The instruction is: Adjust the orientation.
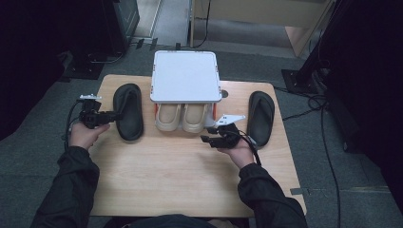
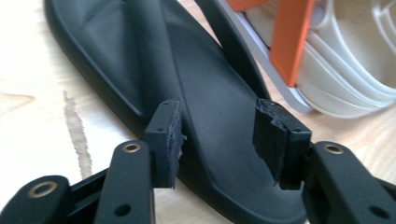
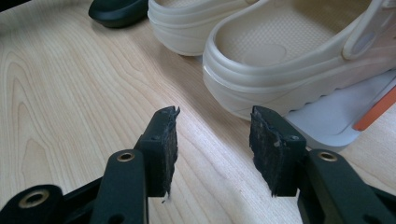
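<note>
Wooden surface (image 1: 180, 166), black slipper (image 1: 128, 111) lying flat beside the rack (image 1: 185, 76): left gripper (image 1: 113, 115) jaws open over its heel, right gripper (image 1: 205, 134) open, idle; better to back straight off, without nudging the slipper askew.
</note>
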`<control>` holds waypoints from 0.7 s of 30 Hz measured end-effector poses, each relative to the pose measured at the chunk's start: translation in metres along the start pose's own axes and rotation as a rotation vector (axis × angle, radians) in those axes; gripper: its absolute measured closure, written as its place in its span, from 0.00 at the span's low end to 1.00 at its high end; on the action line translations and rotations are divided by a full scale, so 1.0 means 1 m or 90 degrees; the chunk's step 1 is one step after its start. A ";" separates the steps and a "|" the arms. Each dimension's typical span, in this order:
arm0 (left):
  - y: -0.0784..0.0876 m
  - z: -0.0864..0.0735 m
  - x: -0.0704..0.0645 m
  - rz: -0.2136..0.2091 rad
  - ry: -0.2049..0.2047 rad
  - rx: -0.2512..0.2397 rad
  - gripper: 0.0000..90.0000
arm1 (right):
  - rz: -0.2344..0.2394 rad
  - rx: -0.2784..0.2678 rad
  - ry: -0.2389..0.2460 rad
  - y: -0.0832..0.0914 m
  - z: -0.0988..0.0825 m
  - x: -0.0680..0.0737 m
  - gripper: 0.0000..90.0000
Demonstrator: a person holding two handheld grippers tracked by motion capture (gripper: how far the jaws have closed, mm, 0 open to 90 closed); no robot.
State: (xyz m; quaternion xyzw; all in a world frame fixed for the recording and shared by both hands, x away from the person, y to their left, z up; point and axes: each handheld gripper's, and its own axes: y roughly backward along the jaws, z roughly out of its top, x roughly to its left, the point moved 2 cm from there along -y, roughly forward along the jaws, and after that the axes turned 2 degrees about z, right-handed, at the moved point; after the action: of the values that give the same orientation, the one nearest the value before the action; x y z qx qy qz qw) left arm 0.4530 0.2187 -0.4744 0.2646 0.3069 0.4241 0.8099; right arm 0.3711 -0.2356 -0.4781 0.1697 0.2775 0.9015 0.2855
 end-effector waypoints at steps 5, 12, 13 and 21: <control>-0.005 0.009 0.009 0.016 0.007 -0.012 0.56 | -0.004 -0.001 -0.002 0.003 -0.003 0.001 0.58; -0.022 0.020 0.019 0.022 0.019 -0.005 0.55 | -0.017 -0.003 -0.013 0.008 -0.006 0.000 0.58; -0.025 0.021 0.019 0.023 0.016 -0.006 0.55 | -0.018 -0.002 -0.016 0.009 -0.007 0.000 0.58; -0.047 0.028 0.022 0.052 0.010 0.004 0.53 | -0.027 -0.003 -0.021 0.012 -0.011 0.000 0.58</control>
State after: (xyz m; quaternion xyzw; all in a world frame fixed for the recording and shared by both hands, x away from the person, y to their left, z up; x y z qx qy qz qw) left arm 0.5074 0.2096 -0.4940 0.2756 0.3038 0.4578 0.7888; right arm 0.3612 -0.2482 -0.4793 0.1779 0.2738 0.8931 0.3095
